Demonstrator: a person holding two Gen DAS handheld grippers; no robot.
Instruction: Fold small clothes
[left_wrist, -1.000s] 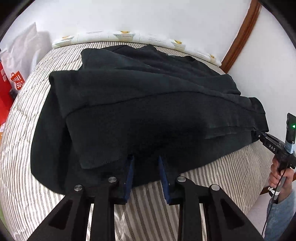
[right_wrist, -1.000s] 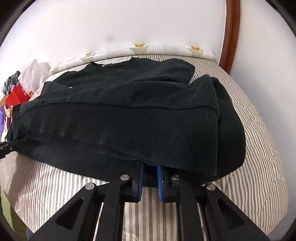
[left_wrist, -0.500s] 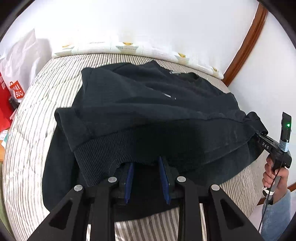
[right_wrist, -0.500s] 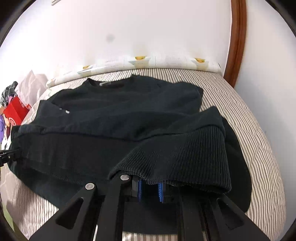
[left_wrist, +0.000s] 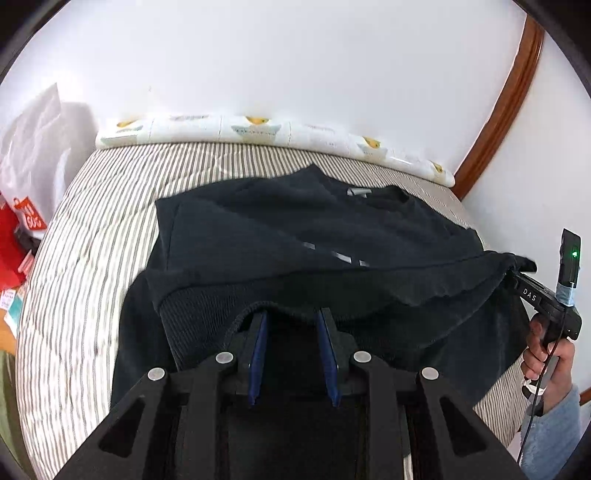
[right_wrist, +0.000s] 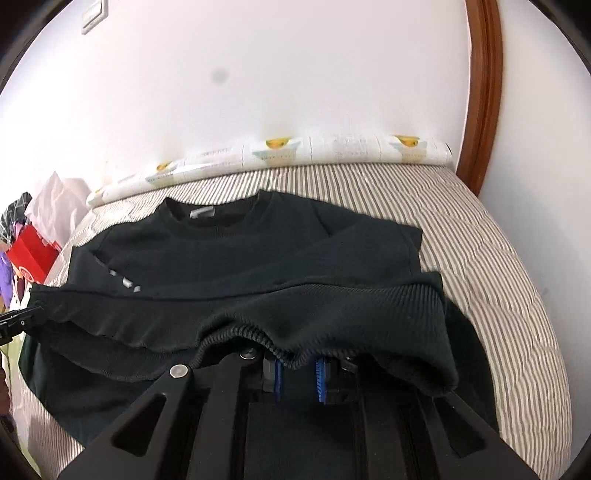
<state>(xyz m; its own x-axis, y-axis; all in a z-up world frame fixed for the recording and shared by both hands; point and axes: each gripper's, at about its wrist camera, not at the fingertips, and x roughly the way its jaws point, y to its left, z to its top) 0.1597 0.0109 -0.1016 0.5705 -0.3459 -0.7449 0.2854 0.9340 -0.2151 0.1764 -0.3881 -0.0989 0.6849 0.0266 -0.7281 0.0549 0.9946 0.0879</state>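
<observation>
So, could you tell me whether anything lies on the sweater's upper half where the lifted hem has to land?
Nothing visible does. The ribbed hem, held up by both grippers, faces a bare chest and collar; only the black sweater lies on the striped mattress.

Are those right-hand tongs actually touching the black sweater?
Touching. In the right wrist view the ribbed hem of the black sweater drapes over the right tongs, with a fold of cloth dipping between the blue pads.

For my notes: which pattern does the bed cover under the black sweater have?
Thin grey and white stripes on the quilted bed cover; clearest in the right wrist view.
</observation>
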